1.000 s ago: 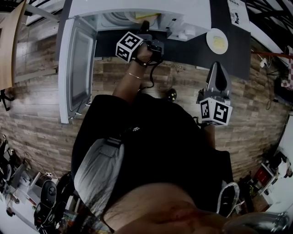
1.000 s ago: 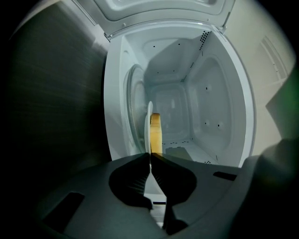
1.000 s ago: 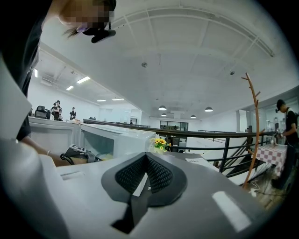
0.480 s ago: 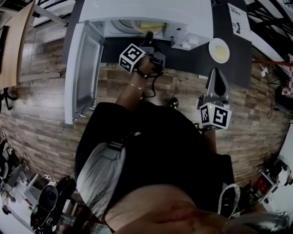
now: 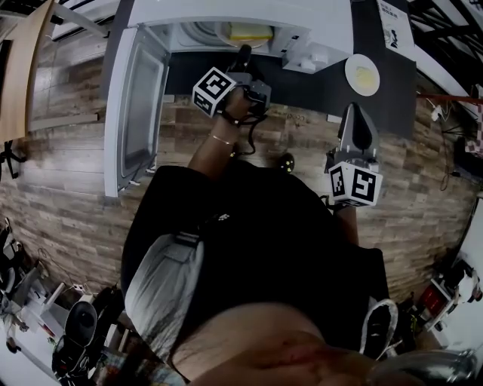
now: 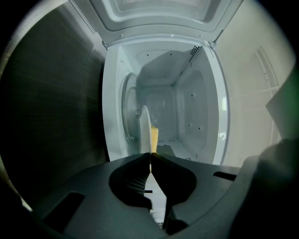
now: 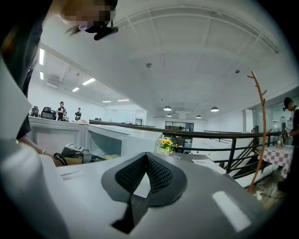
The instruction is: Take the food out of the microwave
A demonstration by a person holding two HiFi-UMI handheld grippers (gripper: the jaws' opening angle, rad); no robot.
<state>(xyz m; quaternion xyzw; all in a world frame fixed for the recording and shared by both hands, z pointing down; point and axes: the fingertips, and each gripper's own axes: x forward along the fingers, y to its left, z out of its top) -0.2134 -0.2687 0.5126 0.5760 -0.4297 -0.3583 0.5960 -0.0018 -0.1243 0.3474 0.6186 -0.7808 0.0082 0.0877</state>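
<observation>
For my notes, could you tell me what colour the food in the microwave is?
The food is yellow, clearest in the head view.

— What stays hidden from you here?
— From my head, the top edge cuts the microwave (image 5: 324, 22). Only the near part of the plate (image 5: 249, 32) shows in its opening.
— And the food?
— In the left gripper view the plate stands edge-on and covers most of the yellow food (image 6: 154, 136). Which food it is, I cannot tell. The rim goes in between my closed fingers (image 6: 126, 179) and is lost there.
— Anything else?
— My right hand is hidden behind the cube of the right gripper (image 5: 355, 111). The yellow thing on the other plate (image 5: 361, 74) is too small to name, and so are the far people (image 7: 60, 111).
</observation>
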